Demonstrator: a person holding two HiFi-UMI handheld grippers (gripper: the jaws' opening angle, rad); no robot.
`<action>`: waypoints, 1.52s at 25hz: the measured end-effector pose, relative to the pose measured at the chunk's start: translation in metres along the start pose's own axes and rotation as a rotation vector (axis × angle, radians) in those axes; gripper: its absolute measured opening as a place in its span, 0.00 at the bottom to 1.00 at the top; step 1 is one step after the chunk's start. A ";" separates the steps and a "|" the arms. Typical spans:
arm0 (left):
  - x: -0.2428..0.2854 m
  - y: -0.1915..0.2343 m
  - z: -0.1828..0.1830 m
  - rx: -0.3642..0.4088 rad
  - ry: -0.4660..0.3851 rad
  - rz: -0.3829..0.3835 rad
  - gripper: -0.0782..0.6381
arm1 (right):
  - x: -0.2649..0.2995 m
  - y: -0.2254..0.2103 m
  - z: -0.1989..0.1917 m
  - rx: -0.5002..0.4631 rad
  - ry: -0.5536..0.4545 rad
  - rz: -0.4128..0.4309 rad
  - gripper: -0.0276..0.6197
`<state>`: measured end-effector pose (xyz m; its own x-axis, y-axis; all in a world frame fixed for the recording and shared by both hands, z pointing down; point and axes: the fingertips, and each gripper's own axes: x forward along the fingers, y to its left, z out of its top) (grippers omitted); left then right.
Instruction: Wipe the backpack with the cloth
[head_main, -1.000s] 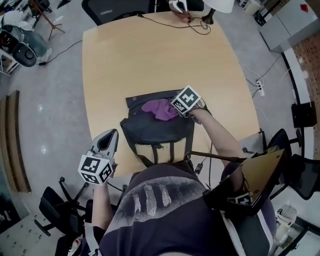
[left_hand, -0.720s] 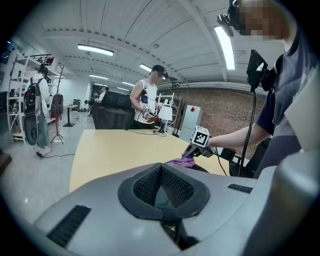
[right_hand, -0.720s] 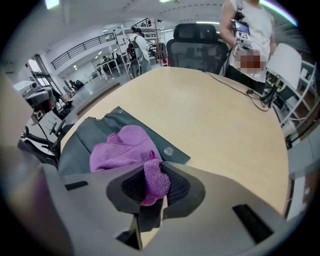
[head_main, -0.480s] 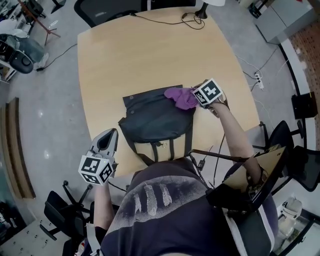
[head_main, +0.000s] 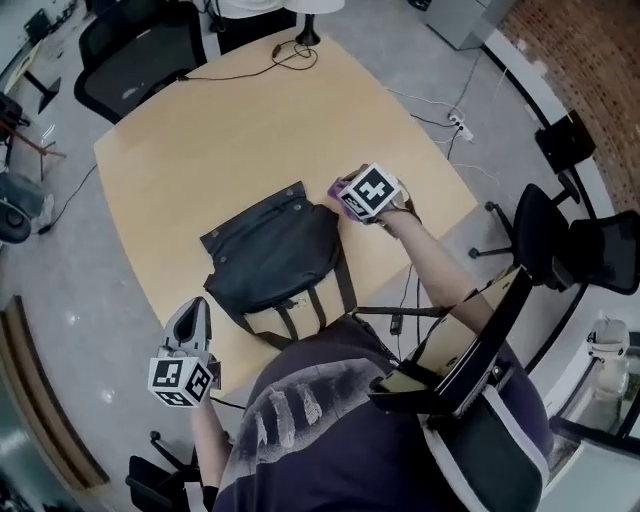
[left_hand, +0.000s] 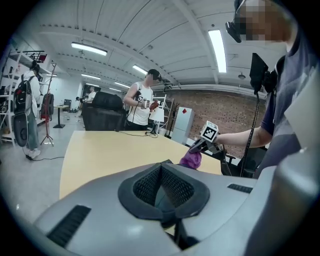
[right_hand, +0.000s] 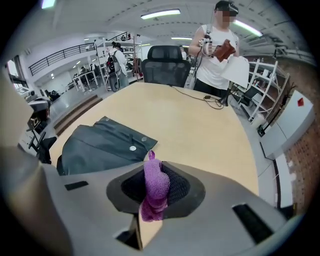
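The right gripper (right_hand: 152, 172) had its jaws pressed shut on a purple knitted cloth (right_hand: 155, 187), which stuck up between the black pads and hung down beneath them in a bunch. It hovered over bare tabletop just beside the far right corner of a dark grey fabric backpack (head_main: 270, 260); whether the cloth touched the bag could not be told. The left gripper (left_hand: 161, 167) had its jaws pressed together with nothing between them, and it was held off the near edge of the table, well apart from the backpack. Each gripper's cube bore black-and-white square markers, with no letters to read.

The backpack lay flat on the light wooden table with rounded corners (head_main: 220, 130), nearer the person's side. Its long axis ran from the near edge toward the table's middle, slightly slanted: the straps pointed at the person, and the flap end, with two round metal snaps (right_hand: 132, 148), pointed away. A white cabinet (right_hand: 295, 125) beyond the table carried a small red diamond label, its print too small to read.
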<state>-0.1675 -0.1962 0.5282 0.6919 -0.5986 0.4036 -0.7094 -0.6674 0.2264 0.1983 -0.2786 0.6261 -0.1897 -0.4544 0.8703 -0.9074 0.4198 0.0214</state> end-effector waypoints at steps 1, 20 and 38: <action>0.002 -0.002 0.000 0.005 -0.001 -0.011 0.12 | 0.007 0.012 -0.004 -0.008 0.010 0.016 0.12; -0.049 -0.007 -0.015 0.001 -0.063 -0.015 0.12 | 0.031 0.199 -0.011 -0.139 0.040 0.185 0.12; -0.084 0.004 -0.022 -0.025 -0.119 0.020 0.12 | -0.008 0.396 0.048 -0.047 -0.059 0.802 0.12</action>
<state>-0.2311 -0.1392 0.5144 0.6872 -0.6614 0.3005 -0.7256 -0.6442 0.2418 -0.1770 -0.1463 0.6041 -0.7973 -0.0407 0.6022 -0.4699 0.6681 -0.5770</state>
